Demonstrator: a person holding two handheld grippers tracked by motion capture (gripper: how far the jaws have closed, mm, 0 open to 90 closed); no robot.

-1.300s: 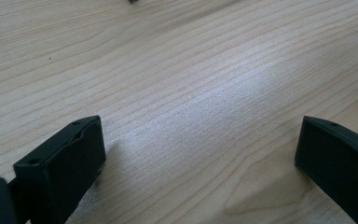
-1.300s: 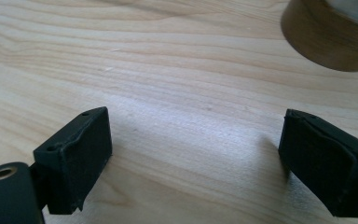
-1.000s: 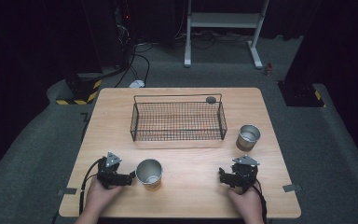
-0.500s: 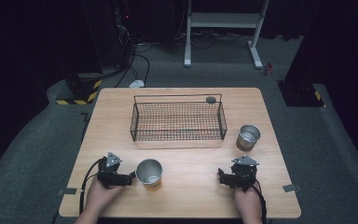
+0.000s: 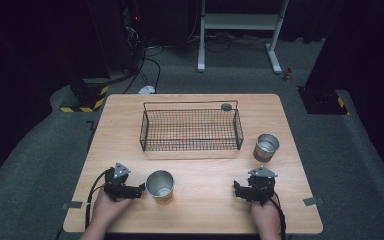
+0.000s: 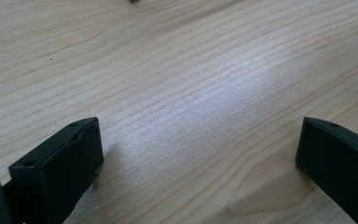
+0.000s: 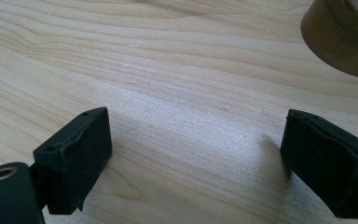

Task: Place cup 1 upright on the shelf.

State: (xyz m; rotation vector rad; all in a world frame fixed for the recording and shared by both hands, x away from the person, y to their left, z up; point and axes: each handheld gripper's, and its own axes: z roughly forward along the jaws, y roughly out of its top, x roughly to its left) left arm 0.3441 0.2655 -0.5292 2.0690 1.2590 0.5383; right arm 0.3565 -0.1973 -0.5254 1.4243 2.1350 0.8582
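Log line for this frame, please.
left gripper: open, empty, beside near cup | right gripper: open, empty | far cup: right of basket

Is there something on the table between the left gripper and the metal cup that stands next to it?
Nothing visible. In the high view the left gripper points at the near metal cup with only bare table between them. Its jaws have just been opening and stand wide, with only wood between them.

Wire basket [image 5: 190, 129] mid-table, far steel cup [image 5: 266, 146] beside it.
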